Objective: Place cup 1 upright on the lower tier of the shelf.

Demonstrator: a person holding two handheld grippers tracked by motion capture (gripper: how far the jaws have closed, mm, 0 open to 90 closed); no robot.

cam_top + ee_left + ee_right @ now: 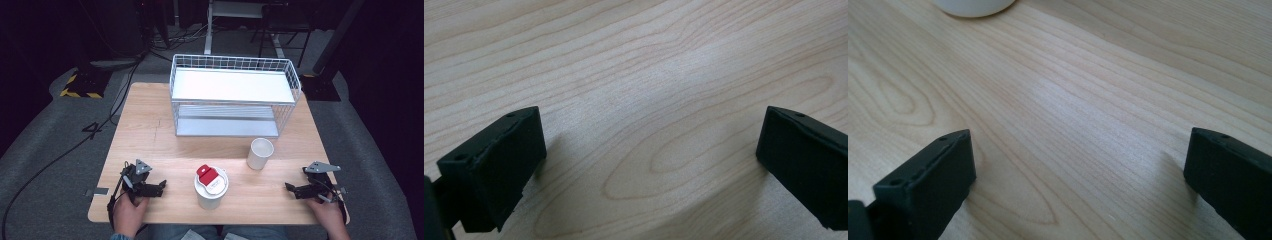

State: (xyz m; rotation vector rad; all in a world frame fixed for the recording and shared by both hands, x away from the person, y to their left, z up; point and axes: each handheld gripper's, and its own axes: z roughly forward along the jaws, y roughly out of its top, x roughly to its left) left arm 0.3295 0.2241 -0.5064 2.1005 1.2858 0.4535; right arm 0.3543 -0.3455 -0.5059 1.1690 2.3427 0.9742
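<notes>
The tall white paper cup with a white lid and red tab (211, 187) stands near the front edge of the wooden worktop (150, 135), about midway between your two hands, and it is the likeliest thing to go wrong: it looks tall for its base, so a jaw that meets it high on the wall or catches the raised red tab could tip it toward the front edge and off. If you close too hard on the paper wall, you may crush it or pop the lid. The open white paper cup (260, 153) stands behind and to the right of it, toward the white wire two-tier basket rack (232, 95) at the back edge; it looks empty and light, so a sweeping forearm or trailing cable could knock it over. Your left hand-held gripper (161, 187) rests low by the front left corner, jaws spread wide with nothing between them but bare wood, which its own view (651, 165) confirms. Your right hand-held gripper (291, 189) sits by the front right corner, jaws likewise wide apart and empty in its own view (1080, 170), where a white cup's base (973, 6) shows well ahead of them, untouched.
</notes>
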